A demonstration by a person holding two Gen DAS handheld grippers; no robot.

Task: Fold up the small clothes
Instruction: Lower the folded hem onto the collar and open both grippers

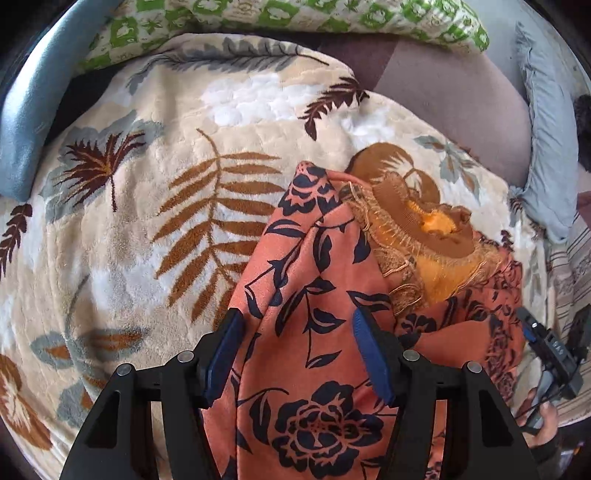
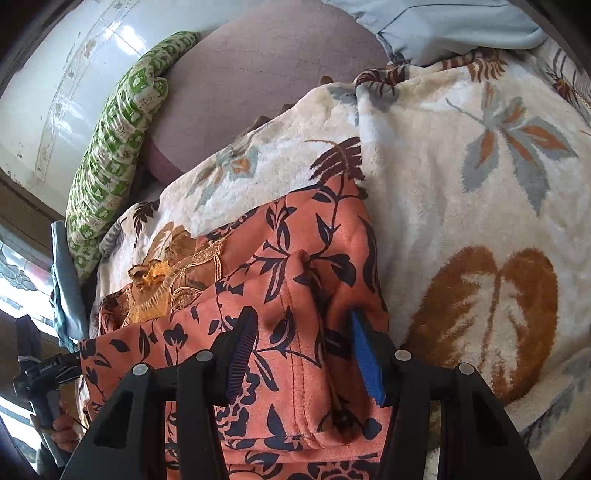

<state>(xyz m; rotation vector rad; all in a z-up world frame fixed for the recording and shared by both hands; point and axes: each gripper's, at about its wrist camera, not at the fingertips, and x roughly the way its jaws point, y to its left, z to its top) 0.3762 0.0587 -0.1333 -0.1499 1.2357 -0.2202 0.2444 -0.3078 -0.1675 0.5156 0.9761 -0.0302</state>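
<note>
A salmon-orange garment with a dark floral print lies bunched on a cream leaf-patterned blanket. Its gold embroidered neckline faces up, toward the far right in the left wrist view. My left gripper stands open over the garment's left part, and the cloth runs between its blue pads without being pinched. My right gripper is open too, with a raised fold of the garment between its fingers. The right gripper also shows in the left wrist view, as a tool with a hand on it.
A green-and-white patterned pillow lies at the far edge of the bed. Blue-grey cloth sits at the left and another piece at the right. A mauve sheet shows beyond the blanket, with a white wall behind.
</note>
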